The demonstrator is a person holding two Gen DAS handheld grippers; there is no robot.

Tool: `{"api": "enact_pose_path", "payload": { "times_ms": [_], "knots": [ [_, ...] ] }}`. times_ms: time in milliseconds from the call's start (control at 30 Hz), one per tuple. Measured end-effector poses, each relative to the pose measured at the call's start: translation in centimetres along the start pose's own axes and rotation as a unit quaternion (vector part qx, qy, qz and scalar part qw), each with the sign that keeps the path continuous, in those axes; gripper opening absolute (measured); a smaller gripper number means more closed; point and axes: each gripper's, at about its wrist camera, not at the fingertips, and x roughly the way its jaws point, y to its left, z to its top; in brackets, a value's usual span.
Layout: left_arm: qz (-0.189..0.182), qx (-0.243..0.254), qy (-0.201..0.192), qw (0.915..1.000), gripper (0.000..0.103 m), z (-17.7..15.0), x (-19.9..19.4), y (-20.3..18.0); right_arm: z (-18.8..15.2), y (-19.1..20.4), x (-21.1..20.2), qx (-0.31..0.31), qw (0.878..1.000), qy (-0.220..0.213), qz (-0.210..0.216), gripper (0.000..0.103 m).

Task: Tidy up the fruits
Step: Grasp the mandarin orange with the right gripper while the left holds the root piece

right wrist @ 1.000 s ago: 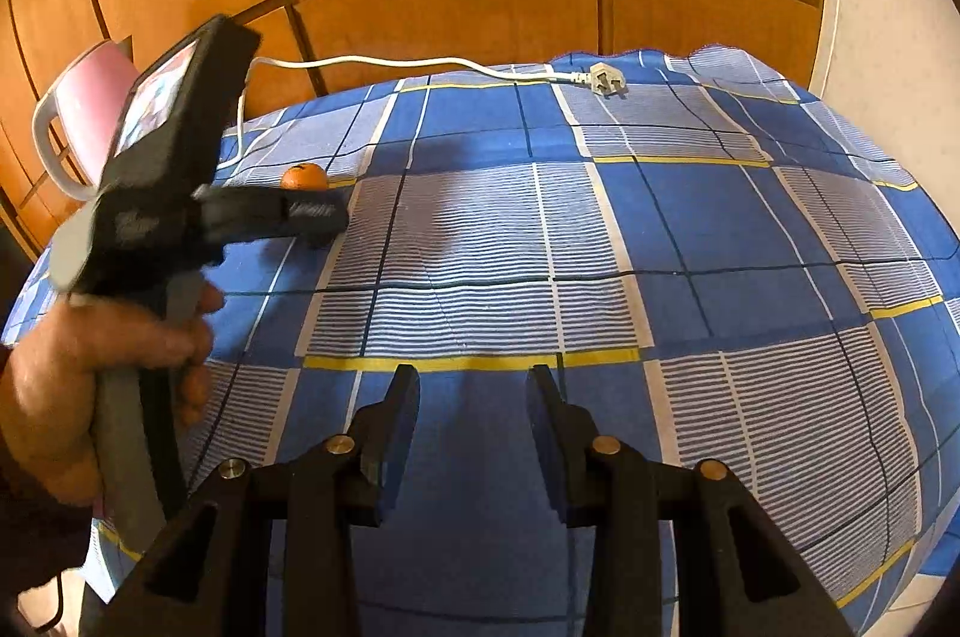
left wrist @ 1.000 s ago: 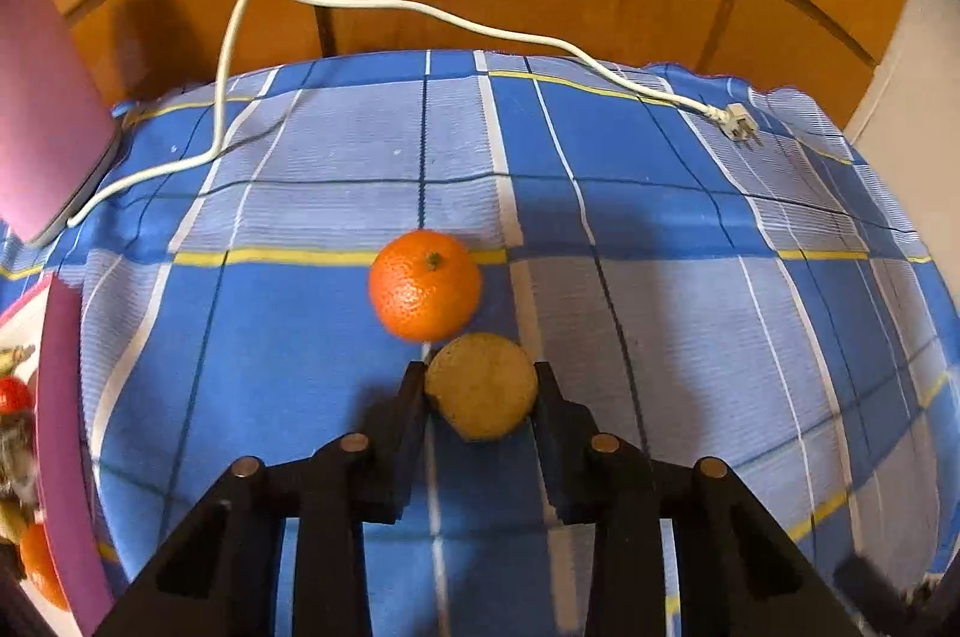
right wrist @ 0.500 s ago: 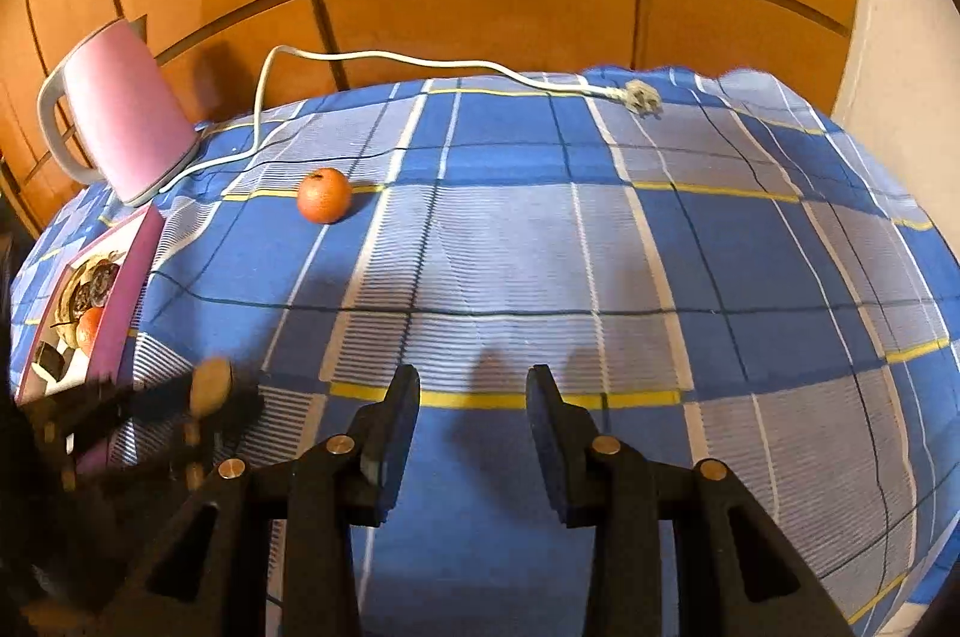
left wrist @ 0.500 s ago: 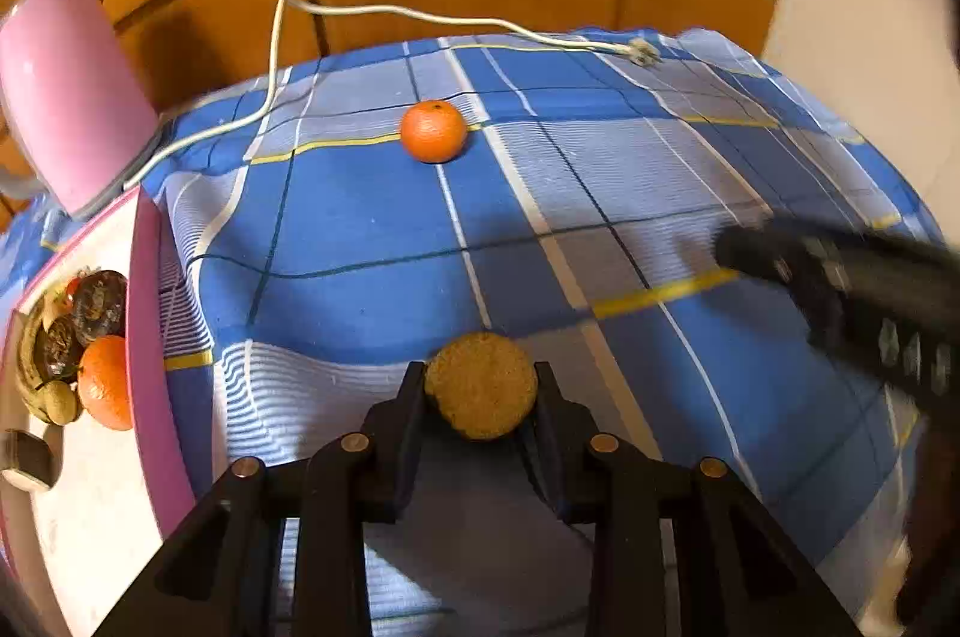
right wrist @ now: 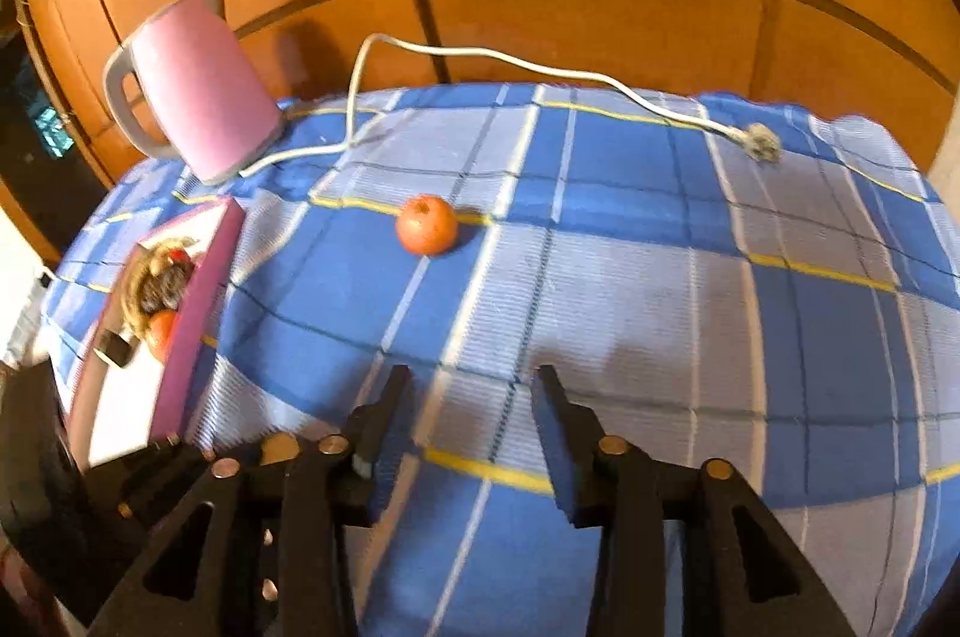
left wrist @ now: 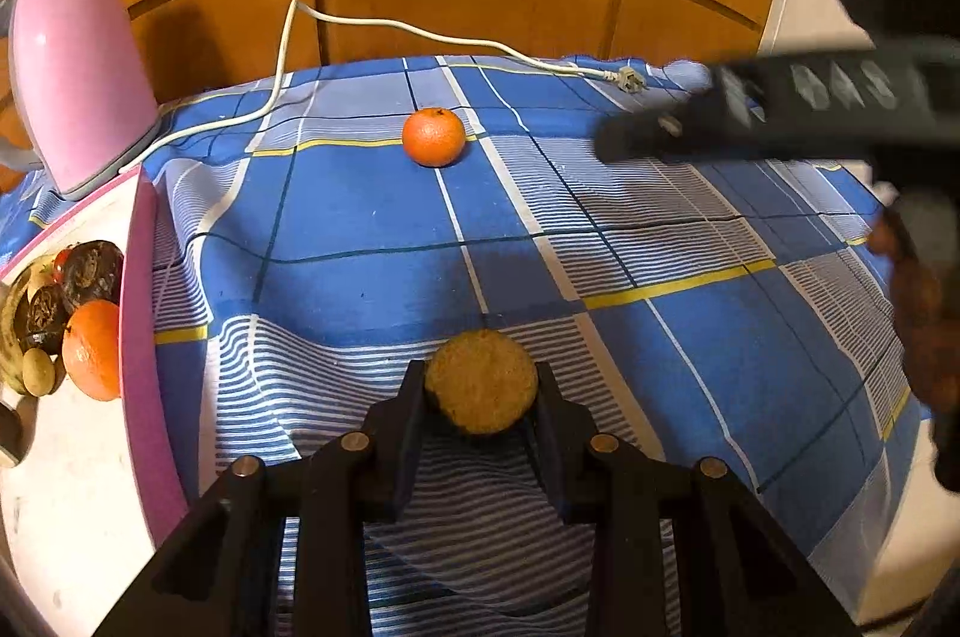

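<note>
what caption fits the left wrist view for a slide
Left tool grips a brown fruit above the checked cloth, with an orange beyond and a tray at left.

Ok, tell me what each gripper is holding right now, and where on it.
The left gripper clamps a small round brown fruit across its two sides. The right gripper holds nothing; its jaws have just been opening over bare tablecloth.

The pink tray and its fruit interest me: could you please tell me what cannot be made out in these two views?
- Pink tray, left wrist view: cut off by the left edge; its dark round items are too small to identify.
- Right wrist view: tray contents blurred.
- Brown fruit: its sides are hidden by the left gripper jaws.
- Right gripper, left wrist view: blurred.
</note>
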Motion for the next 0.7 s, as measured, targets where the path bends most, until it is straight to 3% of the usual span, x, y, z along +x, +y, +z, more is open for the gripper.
{"api": "enact_pose_path", "payload": {
  "times_ms": [200, 267, 633, 667, 700],
  "knots": [
    [-0.003, 0.001, -0.006, 1.0000, 0.033, -0.3, -0.2, 0.0, 3.0, 1.1, 2.9, -0.026, 0.999, 0.005, 0.020, 0.049],
    [-0.003, 0.001, -0.009, 1.0000, 0.033, -0.3, -0.2, 0.0, 4.2, 1.5, 4.4, -0.035, 0.999, 0.016, 0.030, 0.056],
    [-0.005, 0.008, -0.013, 0.9999, 0.033, -0.8, -0.4, 0.0, 8.0, 3.3, 12.0, -0.073, 0.995, 0.060, 0.000, 0.059],
    [-0.005, 0.009, -0.012, 0.9999, 0.033, -0.8, -0.4, -0.1, 7.9, 3.4, 12.5, -0.074, 0.995, 0.065, -0.001, 0.057],
    [-0.006, 0.009, -0.012, 0.9999, 0.033, -0.8, -0.4, -0.1, 7.8, 3.6, 12.9, -0.074, 0.995, 0.073, 0.006, 0.041]
  ]
}}
